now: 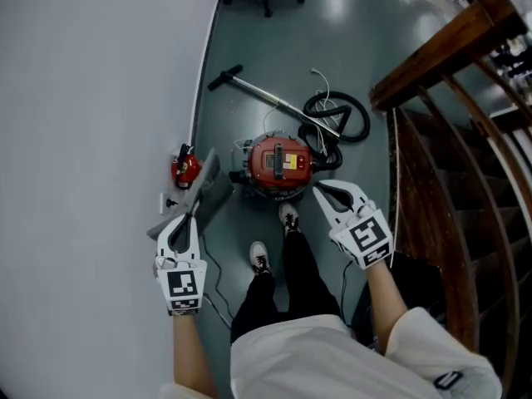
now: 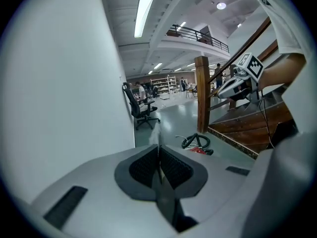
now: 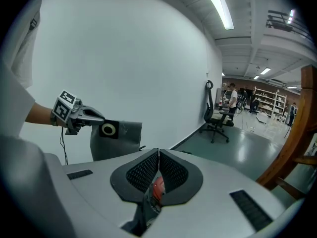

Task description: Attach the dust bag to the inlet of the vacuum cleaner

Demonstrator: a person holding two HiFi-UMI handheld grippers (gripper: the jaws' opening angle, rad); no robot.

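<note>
Left gripper (image 1: 190, 218) clamped on grey bag (image 1: 209, 185), just left of red vacuum (image 1: 278, 163), right gripper (image 1: 322, 191) closed tight, empty, just right of vacuum

The person wears a pale short-sleeved shirt (image 1: 320, 356) with a small dark tag (image 1: 446, 380) at the hem of the right sleeve, black trousers (image 1: 293, 277) and white shoes (image 1: 260, 258) with dark trim. The left gripper (image 1: 194, 218) and the right gripper (image 1: 318, 189) look alike: smooth white-grey shells, long pointed jaws lined with dark ribbed pads (image 2: 143, 166), and at the back a cube (image 1: 184, 287) bearing black-and-white square markers. A thin dark cable (image 3: 61, 144) hangs below the left one.
</note>
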